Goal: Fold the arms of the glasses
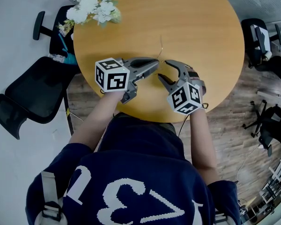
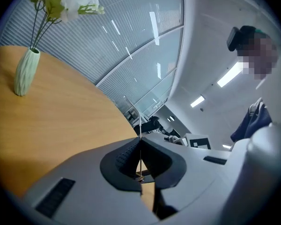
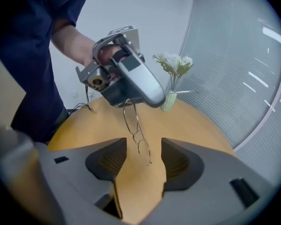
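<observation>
The thin wire-framed glasses (image 3: 136, 135) hang from the tip of my left gripper (image 3: 131, 81), which is shut on one end of them. In the left gripper view a fine wire of the glasses (image 2: 139, 125) runs up out of the closed left gripper (image 2: 140, 142). My right gripper (image 3: 144, 156) stands open, and the lower end of the frame dangles between its jaws without touching either pad. In the head view the left gripper (image 1: 155, 62) and the right gripper (image 1: 164, 70) meet tip to tip over the near part of the round wooden table (image 1: 201, 32), with a wire of the glasses (image 1: 161, 48) poking up.
A pale green vase of white flowers (image 1: 94, 3) stands at the table's far left edge, seen also as the vase (image 2: 26, 71) in the left gripper view. Black office chairs stand on the floor at the left (image 1: 28, 97) and at the right (image 1: 260, 41).
</observation>
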A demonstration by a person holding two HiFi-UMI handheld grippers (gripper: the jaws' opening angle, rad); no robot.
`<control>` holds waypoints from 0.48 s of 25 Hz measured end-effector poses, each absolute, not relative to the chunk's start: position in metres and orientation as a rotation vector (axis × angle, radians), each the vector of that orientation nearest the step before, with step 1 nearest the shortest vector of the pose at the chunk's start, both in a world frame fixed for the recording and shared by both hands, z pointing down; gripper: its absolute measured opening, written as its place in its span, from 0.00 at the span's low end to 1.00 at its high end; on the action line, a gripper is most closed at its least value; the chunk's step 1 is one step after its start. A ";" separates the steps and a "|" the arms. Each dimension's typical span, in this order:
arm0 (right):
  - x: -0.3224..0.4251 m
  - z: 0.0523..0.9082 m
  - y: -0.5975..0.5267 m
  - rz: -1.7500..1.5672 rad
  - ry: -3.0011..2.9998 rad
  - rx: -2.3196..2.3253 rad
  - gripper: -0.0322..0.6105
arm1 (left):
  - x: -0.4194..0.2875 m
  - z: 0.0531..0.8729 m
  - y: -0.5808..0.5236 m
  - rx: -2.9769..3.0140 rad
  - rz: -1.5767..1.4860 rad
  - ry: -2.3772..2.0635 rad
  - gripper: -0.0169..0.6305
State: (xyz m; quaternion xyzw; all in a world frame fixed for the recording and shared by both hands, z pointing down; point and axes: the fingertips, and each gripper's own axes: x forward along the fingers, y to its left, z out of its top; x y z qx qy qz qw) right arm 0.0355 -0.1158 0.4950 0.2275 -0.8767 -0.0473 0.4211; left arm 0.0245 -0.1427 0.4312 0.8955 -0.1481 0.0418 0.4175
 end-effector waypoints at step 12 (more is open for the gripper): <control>0.026 0.485 -0.113 -0.410 -2.157 0.579 0.20 | 0.026 0.415 -0.136 2.217 0.040 -0.274 0.05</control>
